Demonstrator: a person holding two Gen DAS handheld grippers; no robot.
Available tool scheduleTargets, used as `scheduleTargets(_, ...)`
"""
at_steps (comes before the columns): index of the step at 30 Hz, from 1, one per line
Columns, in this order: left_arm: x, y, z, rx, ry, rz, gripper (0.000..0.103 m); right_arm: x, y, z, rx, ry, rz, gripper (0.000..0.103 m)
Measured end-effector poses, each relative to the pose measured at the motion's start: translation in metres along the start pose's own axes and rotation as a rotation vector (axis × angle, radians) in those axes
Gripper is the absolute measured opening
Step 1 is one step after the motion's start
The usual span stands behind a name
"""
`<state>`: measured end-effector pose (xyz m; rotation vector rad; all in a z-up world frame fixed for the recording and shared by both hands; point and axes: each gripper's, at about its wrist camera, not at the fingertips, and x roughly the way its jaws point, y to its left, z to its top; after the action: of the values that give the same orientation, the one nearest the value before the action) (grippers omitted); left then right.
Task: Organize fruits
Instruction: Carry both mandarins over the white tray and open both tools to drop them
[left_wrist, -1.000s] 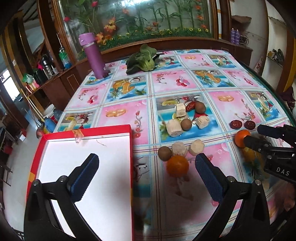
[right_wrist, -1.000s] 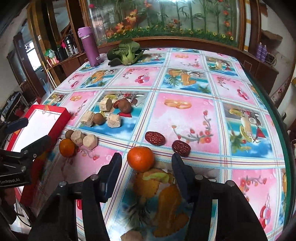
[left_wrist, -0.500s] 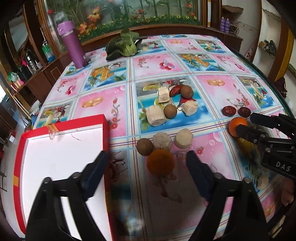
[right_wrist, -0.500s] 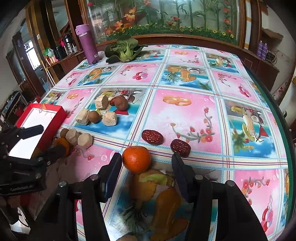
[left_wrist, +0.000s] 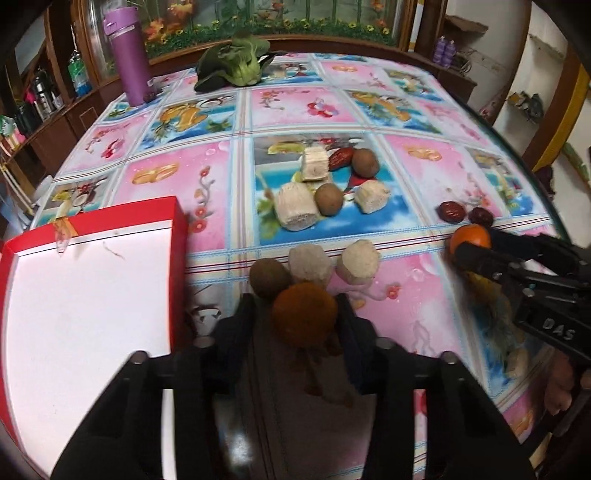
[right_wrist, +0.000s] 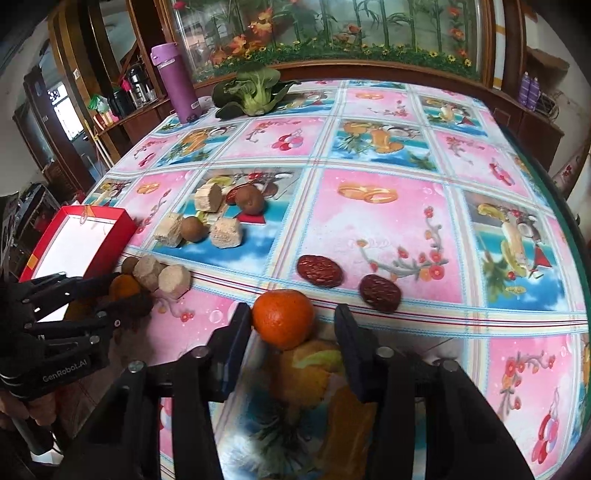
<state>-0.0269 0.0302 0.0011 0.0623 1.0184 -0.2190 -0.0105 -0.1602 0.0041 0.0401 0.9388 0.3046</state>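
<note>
Left gripper (left_wrist: 295, 314) closed onto round orange (left_wrist: 304, 314) | right gripper (right_wrist: 291, 325) apart around dimpled tangerine (right_wrist: 282, 318)

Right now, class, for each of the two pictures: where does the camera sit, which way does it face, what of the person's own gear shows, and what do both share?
Left wrist: on the left claw, facing across the table to the glass cabinet; its fingers flank an orange beside the red box.
Right wrist: on the right claw, facing likewise; its fingers flank another orange.
Shared: each shows the other claw, both oranges, the purple flask.
</note>
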Motion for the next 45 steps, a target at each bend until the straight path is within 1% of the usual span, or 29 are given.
scheduleTargets(2,-0.001,-0.002,-0.001,0.005,-0.001,-0.008,0.035,0.001,0.002,-0.001,0.009,0.006,0.019,0.034)
scheduleTargets(6,-0.002,-0.003,-0.002,0.005,-0.011,-0.003,0.034,0.000,0.002,-0.001,0.022,0.005,0.013,0.033)
scheduleTargets(9,-0.007,-0.002,-0.004,-0.009,-0.018,-0.023,0.034,-0.002,0.003,-0.002,0.037,0.010,0.022,0.033)
scheduleTargets(12,-0.025,-0.003,-0.006,-0.012,-0.061,-0.028,0.034,-0.013,0.014,0.000,0.027,-0.009,0.054,0.033)
scheduleTargets(15,-0.053,0.005,-0.011,-0.026,-0.128,-0.017,0.034,-0.028,0.038,0.004,-0.020,-0.049,0.092,0.033)
scheduleTargets(18,-0.081,0.024,-0.020,-0.058,-0.191,0.044,0.034,-0.036,0.072,0.011,-0.072,-0.069,0.149,0.033)
scheduleTargets(21,-0.101,0.054,-0.035,-0.113,-0.220,0.127,0.034,-0.032,0.114,0.018,-0.140,-0.068,0.198,0.033)
scheduleTargets(25,-0.110,0.105,-0.059,-0.215,-0.213,0.254,0.034,-0.014,0.171,0.022,-0.208,-0.047,0.276,0.033)
scheduleTargets(27,-0.110,0.128,-0.070,-0.258,-0.200,0.317,0.034,0.000,0.196,0.022,-0.223,-0.013,0.315,0.033)
scheduleTargets(29,-0.106,0.150,-0.081,-0.295,-0.181,0.380,0.034,0.014,0.218,0.019,-0.244,0.025,0.334,0.033)
scheduleTargets(31,-0.103,0.164,-0.088,-0.316,-0.165,0.411,0.034,0.027,0.236,0.014,-0.260,0.056,0.333,0.033)
scheduleTargets(34,-0.095,0.178,-0.095,-0.339,-0.143,0.432,0.034,0.037,0.251,0.007,-0.256,0.092,0.350,0.033)
scheduleTargets(37,-0.091,0.185,-0.099,-0.348,-0.133,0.447,0.034,0.039,0.258,0.000,-0.260,0.106,0.348,0.033)
scheduleTargets(43,-0.087,0.188,-0.106,-0.351,-0.106,0.481,0.036,0.036,0.262,-0.006,-0.285,0.124,0.303,0.036)
scheduleTargets(44,-0.088,0.188,-0.108,-0.354,-0.104,0.485,0.037,0.036,0.262,-0.005,-0.295,0.128,0.293,0.038)
scheduleTargets(45,-0.089,0.188,-0.109,-0.355,-0.104,0.504,0.048,0.035,0.266,-0.007,-0.301,0.127,0.285,0.043)
